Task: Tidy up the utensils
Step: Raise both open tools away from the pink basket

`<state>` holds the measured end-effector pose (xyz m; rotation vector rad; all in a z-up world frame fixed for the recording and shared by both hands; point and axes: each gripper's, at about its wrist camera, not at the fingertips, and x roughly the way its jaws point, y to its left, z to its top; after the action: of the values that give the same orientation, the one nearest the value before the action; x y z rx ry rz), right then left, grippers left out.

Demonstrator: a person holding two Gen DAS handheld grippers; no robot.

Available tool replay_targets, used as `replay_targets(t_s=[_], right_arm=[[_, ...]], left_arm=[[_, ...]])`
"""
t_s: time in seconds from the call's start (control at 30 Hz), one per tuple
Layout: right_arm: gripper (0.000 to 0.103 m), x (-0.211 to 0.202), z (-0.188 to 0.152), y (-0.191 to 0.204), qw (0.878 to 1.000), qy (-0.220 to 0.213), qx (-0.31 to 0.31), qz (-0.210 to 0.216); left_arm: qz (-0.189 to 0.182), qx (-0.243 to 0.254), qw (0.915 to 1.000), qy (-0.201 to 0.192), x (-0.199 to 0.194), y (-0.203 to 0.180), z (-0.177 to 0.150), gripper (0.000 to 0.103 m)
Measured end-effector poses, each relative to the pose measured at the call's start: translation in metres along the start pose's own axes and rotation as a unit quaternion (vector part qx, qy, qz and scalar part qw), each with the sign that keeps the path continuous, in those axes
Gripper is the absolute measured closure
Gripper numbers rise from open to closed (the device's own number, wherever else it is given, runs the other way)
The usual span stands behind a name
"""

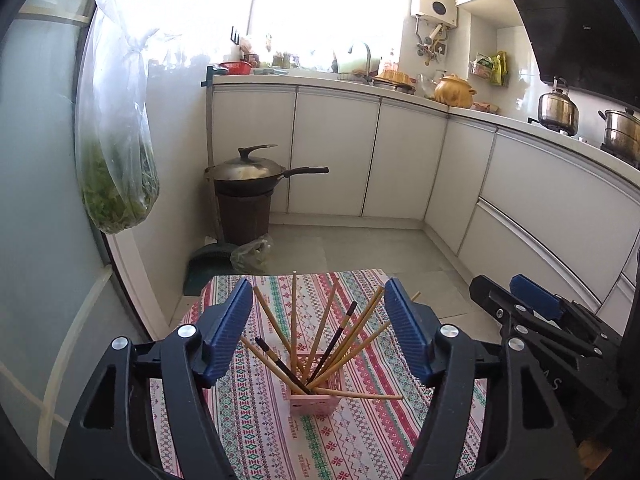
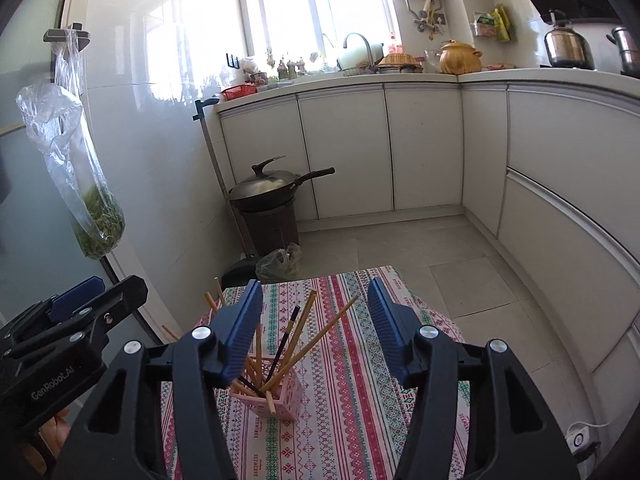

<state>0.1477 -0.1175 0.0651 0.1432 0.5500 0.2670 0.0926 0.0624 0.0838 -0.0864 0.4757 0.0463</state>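
Hand-held grippers, left [image 1: 318, 330] and right [image 2: 314, 326], spread empty above chopsticks [image 1: 294, 320]; a careless nudge could topple the pink holder [image 1: 312, 400] mid-bench

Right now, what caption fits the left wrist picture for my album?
Open left gripper hovers over the pink holder full of chopsticks on a patterned tablecloth.

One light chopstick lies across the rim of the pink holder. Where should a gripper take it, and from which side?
Grip the chopstick on its free length sticking out sideways past the pink holder, coming from above with the fingers across it. It lies nearly flat there, clear of the upright bunch.
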Motion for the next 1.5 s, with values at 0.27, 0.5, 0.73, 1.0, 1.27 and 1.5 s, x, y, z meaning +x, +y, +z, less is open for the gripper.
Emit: replay_targets(t_s=[0.27,0.5,0.73,1.0,1.27,1.5], right_arm=[[0.020,-0.004,-0.002,-0.013,0.999,-0.013,0.023,-0.047],[0.014,-0.008,-0.006,-0.021,0.996,-0.018,0.031,-0.081],[0.007,-0.016,-0.011,-0.024,0.993,-0.033,0.031,-0.110],[0.007,-0.016,-0.016,-0.032,0.991,-0.014,0.038,-0.127],[0.007,-0.016,-0.020,-0.032,0.993,-0.007,0.039,-0.114],[0.007,-0.019,-0.021,-0.034,0.991,-0.012,0.039,-0.125]], left_arm=[[0.014,-0.009,0.9998,-0.011,-0.004,0.001,-0.003,0.015],[0.028,0.001,0.9994,-0.019,-0.005,-0.002,-0.006,0.008],[0.032,-0.002,0.9994,-0.011,-0.003,-0.005,-0.008,0.007],[0.027,-0.012,0.9996,0.001,0.001,-0.004,-0.011,0.007],[0.045,0.011,0.9989,0.001,0.003,-0.016,-0.016,0.007],[0.064,0.025,0.9976,-0.009,0.003,-0.019,-0.019,0.007]])
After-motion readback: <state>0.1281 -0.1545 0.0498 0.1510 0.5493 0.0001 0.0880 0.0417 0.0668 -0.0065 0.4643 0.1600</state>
